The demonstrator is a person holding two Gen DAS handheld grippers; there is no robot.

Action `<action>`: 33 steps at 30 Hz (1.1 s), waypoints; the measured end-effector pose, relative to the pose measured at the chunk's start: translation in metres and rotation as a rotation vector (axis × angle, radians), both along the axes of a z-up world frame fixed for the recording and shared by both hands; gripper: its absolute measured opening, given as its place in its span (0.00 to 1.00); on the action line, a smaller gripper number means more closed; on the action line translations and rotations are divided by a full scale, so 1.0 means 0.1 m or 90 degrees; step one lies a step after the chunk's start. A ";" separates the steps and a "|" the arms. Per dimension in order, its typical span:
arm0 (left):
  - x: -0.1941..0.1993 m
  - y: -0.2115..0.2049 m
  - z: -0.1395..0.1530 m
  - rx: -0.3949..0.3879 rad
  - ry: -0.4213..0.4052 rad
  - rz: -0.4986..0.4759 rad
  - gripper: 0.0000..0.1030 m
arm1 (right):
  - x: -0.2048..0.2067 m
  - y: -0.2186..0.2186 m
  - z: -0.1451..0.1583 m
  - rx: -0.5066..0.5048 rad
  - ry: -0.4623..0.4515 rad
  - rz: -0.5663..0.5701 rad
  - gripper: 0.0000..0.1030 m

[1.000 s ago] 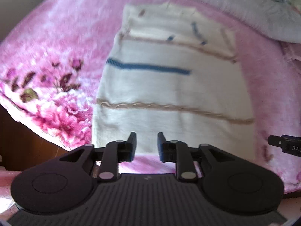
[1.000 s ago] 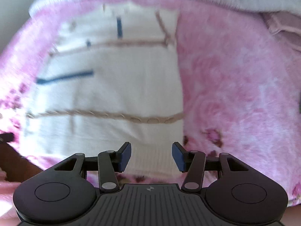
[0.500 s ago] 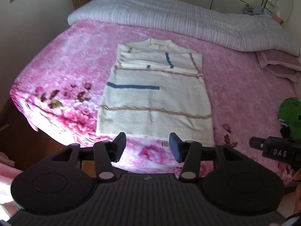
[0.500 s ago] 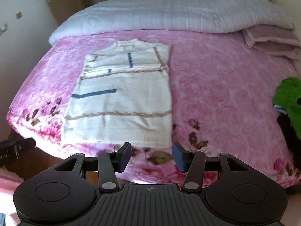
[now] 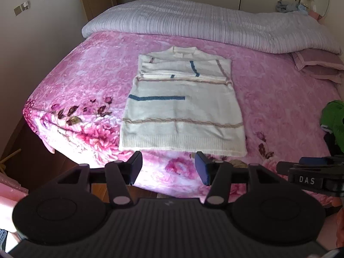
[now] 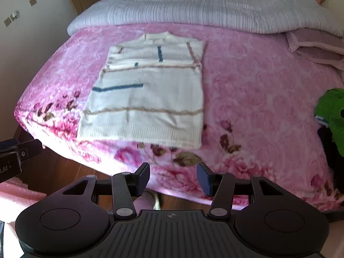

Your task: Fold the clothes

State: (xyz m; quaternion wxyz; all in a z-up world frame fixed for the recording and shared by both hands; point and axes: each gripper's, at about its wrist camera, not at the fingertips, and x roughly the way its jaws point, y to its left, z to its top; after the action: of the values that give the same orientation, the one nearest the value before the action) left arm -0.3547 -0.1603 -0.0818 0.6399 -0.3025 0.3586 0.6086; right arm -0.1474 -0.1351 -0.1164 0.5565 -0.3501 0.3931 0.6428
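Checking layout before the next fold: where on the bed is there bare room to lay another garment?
Widest free patch: pink blanket between the cream sweater and the green garment, below the folded pink cloth. A narrower strip lies left of the sweater. The grey quilt fills the far end.

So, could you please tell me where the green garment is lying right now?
The green garment sits at the bed's right edge in both wrist views, right of the cream sweater, on the pink floral blanket.

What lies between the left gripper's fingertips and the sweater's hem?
Only a strip of the pink floral blanket separates the left gripper from the cream sweater. Nothing else lies there; the left wrist view shows it best.
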 end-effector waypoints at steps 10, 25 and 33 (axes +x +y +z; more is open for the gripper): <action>-0.11 -0.13 -0.11 -0.031 0.002 0.016 0.49 | -0.21 -0.09 -0.08 -0.031 -0.014 0.035 0.51; -0.11 -0.09 -0.17 -0.045 0.014 0.006 0.49 | -0.32 -0.09 -0.09 -0.033 -0.014 0.039 0.51; -0.10 0.00 -0.13 -0.029 0.014 -0.006 0.49 | -0.30 0.00 0.01 -0.010 -0.014 0.025 0.50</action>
State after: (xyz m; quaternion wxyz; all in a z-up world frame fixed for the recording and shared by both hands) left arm -0.3652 -0.1606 -0.0946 0.6318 -0.3084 0.3812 0.6003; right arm -0.1773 -0.1349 -0.1158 0.5451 -0.3689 0.3850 0.6470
